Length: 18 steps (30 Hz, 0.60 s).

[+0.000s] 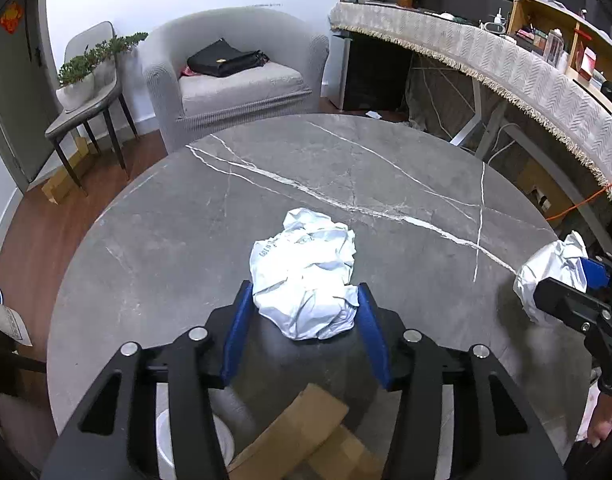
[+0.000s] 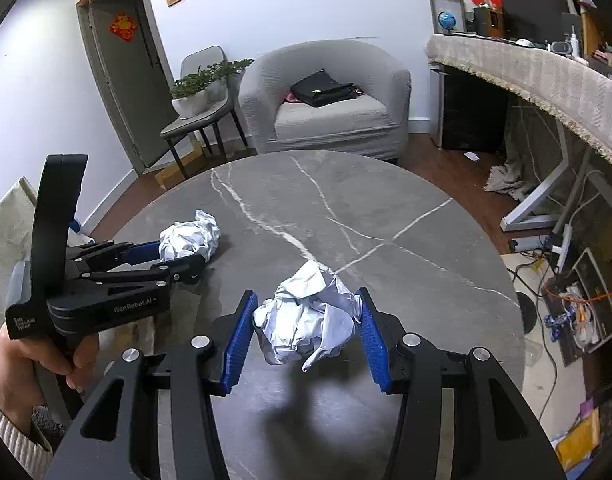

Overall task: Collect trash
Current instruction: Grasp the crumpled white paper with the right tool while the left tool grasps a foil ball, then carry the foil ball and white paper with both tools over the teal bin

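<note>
Two crumpled paper balls on a round grey marble surface, each taken by one claw. Left claw clamped on the first paper ball, blue pads pressing its near flanks at 9 and 3 o'clock, bulk of the wad bulging forward past the tips toward 12 o'clock. In the right wrist view, same left claw at 9 o'clock, gripped by a bare hand, same wad low over the marble; contact with the marble impossible to tell. Right claw clamped on the second paper ball, ribbed blue pads squeezing both sides, wad lifted clear of the marble with a dark shadow beneath toward 6 o'clock. Same second wad at 3 o'clock in the left wrist view, near the rim, in the right claw. Below the near rim at 6 o'clock, brown cardboard pieces beside a white round container. Beyond the far rim at 12 o'clock, a grey armchair carrying a black bag; at 10 o'clock, a chair holding a potted plant.
</note>
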Available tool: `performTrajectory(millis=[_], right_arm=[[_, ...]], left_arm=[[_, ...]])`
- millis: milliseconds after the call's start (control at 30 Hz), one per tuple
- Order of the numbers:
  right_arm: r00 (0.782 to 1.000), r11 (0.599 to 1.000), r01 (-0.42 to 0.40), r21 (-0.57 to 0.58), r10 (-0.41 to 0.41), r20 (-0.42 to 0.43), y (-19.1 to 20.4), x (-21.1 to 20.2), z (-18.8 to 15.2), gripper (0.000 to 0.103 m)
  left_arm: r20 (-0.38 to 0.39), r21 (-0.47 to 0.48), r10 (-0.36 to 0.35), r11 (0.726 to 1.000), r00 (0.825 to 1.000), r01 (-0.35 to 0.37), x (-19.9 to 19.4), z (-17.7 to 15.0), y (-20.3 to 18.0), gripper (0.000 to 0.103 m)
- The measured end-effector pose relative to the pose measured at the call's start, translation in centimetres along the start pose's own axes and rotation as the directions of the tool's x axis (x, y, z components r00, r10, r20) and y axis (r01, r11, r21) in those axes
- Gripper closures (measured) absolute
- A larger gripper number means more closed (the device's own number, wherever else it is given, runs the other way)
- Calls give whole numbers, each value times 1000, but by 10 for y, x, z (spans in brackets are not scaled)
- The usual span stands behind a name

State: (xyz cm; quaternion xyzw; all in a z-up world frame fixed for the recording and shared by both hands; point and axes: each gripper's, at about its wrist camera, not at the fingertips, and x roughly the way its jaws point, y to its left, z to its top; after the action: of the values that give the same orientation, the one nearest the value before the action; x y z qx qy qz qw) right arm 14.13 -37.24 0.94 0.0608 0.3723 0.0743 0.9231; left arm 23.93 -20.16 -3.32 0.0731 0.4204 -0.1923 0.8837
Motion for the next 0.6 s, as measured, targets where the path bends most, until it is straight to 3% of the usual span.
performTrajectory(millis=[267,600], right_arm=[[1000,1000,-15,-20,15,7,18,5,2,52],[999,998,-44,-42,45,11,46,7,-8,52]], left_arm=[[117,-58,-16,998,993,23,-35,-8,12,50],[160,-104,27,994,987,-11,-77,-30,26,50]])
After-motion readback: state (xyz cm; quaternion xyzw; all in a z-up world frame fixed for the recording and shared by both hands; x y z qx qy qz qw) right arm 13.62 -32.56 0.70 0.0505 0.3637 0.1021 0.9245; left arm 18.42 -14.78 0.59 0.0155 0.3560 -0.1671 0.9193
